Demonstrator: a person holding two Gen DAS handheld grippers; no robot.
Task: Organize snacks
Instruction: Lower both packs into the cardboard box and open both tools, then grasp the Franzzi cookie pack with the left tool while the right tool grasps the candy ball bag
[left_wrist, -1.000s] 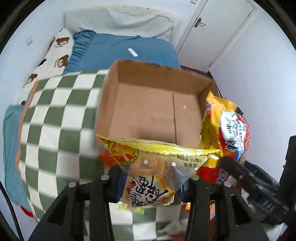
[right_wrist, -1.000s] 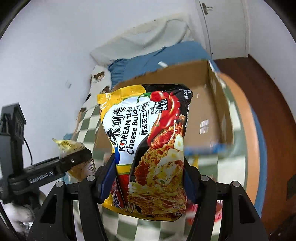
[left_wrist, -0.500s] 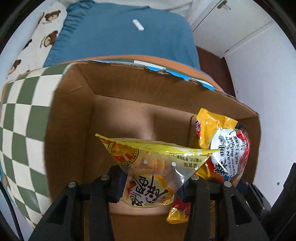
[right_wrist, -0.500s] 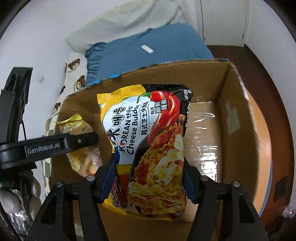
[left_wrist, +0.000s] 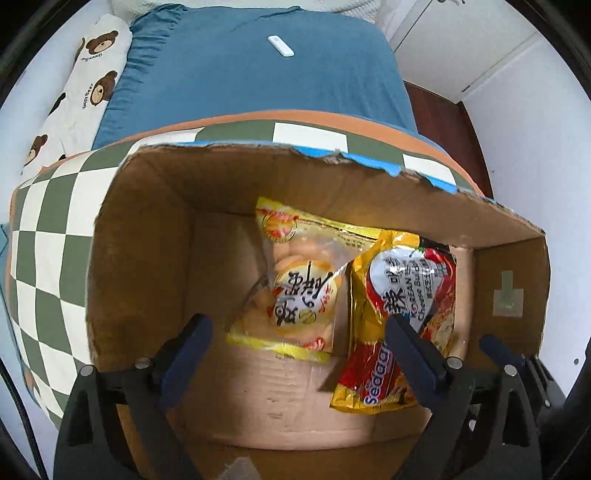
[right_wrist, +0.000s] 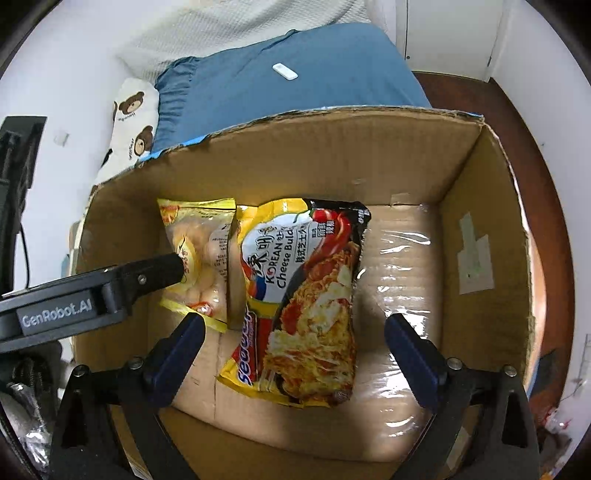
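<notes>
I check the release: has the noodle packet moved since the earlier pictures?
Yes. The noodle packet left the right gripper and lies on the cardboard box floor.

- The left gripper (left_wrist: 299, 332), which pinched the clear yellow snack bag (left_wrist: 295, 284) a second ago, now has its fingers (left_wrist: 188, 343) spread wide with nothing between them.
- That snack bag now lies on the floor of the cardboard box (left_wrist: 155, 236), its top edge toward the far wall.
- The right gripper (right_wrist: 293, 339) has let go of the Korean cheese noodle packet (right_wrist: 306, 291); its fingers (right_wrist: 177, 347) now stand well apart.
- The noodle packet now rests on the box floor just beside the snack bag, their edges touching.
- Both cameras, outside the box a second ago, now look down into it from above.
</notes>
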